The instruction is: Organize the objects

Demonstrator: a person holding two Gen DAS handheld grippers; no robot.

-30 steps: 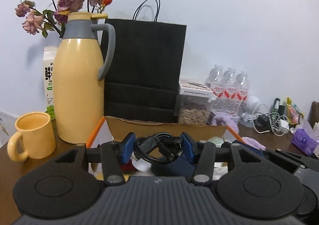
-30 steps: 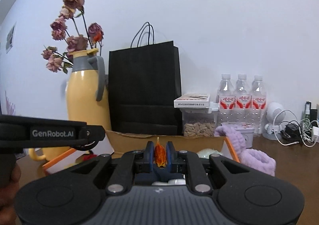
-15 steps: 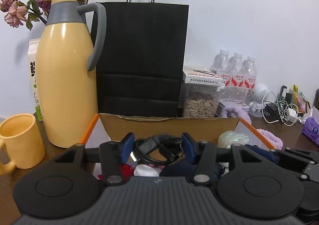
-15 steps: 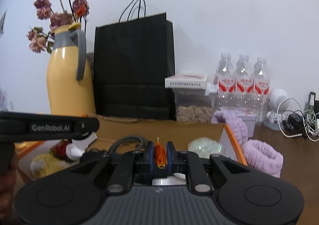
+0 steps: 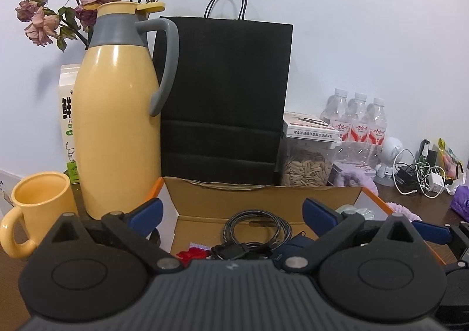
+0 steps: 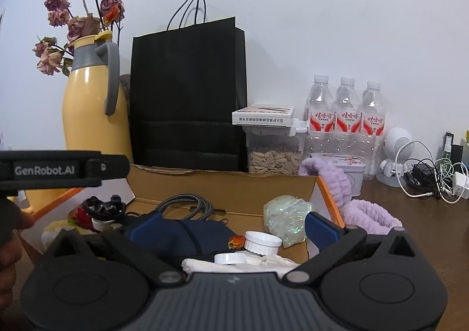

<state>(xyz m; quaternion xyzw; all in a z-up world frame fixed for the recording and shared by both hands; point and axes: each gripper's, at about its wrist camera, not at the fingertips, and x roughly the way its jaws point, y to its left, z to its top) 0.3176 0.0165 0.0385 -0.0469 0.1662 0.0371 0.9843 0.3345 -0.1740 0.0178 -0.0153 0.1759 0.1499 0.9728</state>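
An open cardboard box (image 5: 263, 202) (image 6: 222, 184) sits right in front of both grippers. My left gripper (image 5: 233, 210) hangs over it with its jaws opening wide and nothing between the pads. Just below it, inside the box, lies a coiled black cable (image 5: 243, 249) in front of a grey braided cable (image 5: 258, 222). My right gripper (image 6: 233, 227) is also opening over the box, its pads apart and bare. A small orange piece (image 6: 236, 240) rests beneath it beside two white caps (image 6: 262, 241) on a dark blue pouch (image 6: 187, 237).
Behind the box stand a yellow thermos jug (image 5: 117, 131), a black paper bag (image 5: 225, 96), a seed container (image 5: 307, 166) and three water bottles (image 6: 347, 114). A yellow mug (image 5: 38, 208) is at the left. A purple headband (image 6: 366, 213) and tangled chargers (image 6: 433, 178) lie at the right.
Both grippers have opened. The coiled black cable left the left gripper and the small orange piece left the right one; both now lie in the box.
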